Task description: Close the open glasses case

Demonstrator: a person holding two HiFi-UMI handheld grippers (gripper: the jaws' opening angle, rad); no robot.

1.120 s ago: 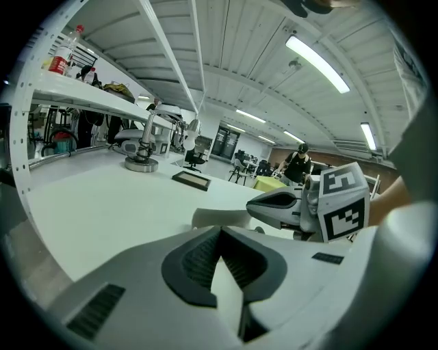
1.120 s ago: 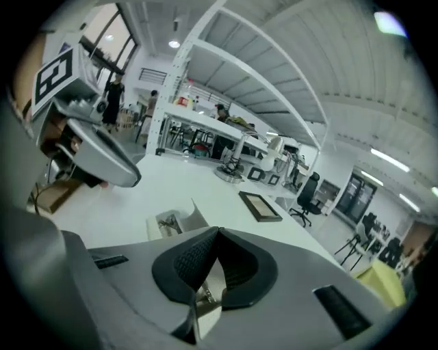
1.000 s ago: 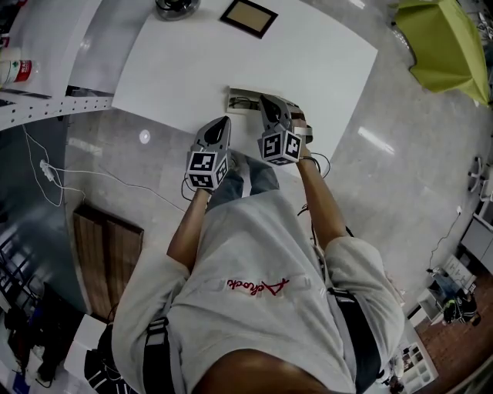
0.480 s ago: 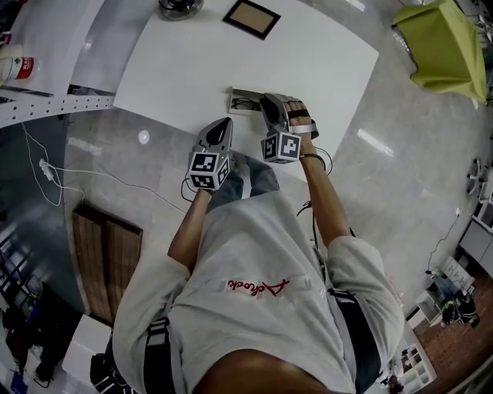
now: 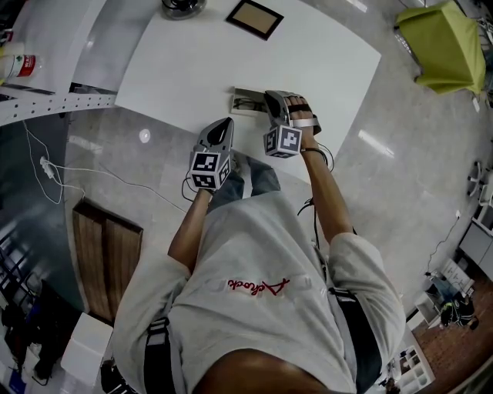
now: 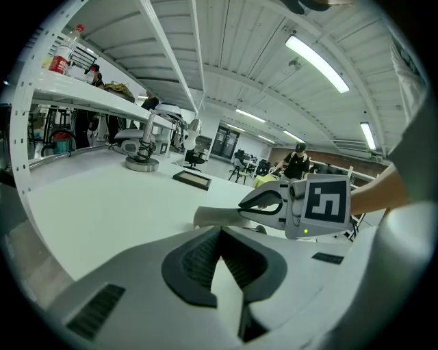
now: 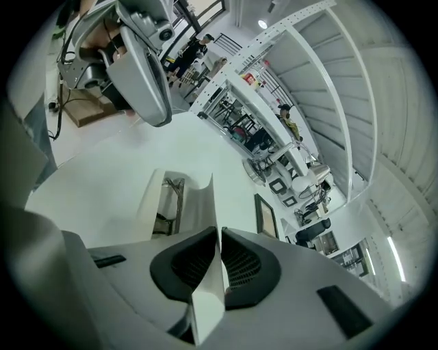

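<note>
We have rolled our right hand-held gripper (image 5: 271, 98) sideways, its jaws closing on the glasses case lid (image 7: 200, 205) between them.

A white counter (image 5: 231, 69) stands on glossy grey floor (image 5: 400, 169). Left of the counter is a white shelf (image 5: 46, 104), and to its right, lime-green cloth (image 5: 443, 46).

Colours as observed: tabletop (image 5: 192, 69) plain white; glasses case (image 5: 245, 101) off-white shell, darker inside; left hand-held gripper (image 5: 224, 123) grey body, black ribbed pads (image 6: 198, 263), cube (image 5: 205, 169) with black-and-white square markers; picture frame (image 5: 253, 17) dark border, tan panel; shirt (image 5: 254, 254) pale grey, red script lettering; floor (image 5: 400, 169) glossy grey
</note>
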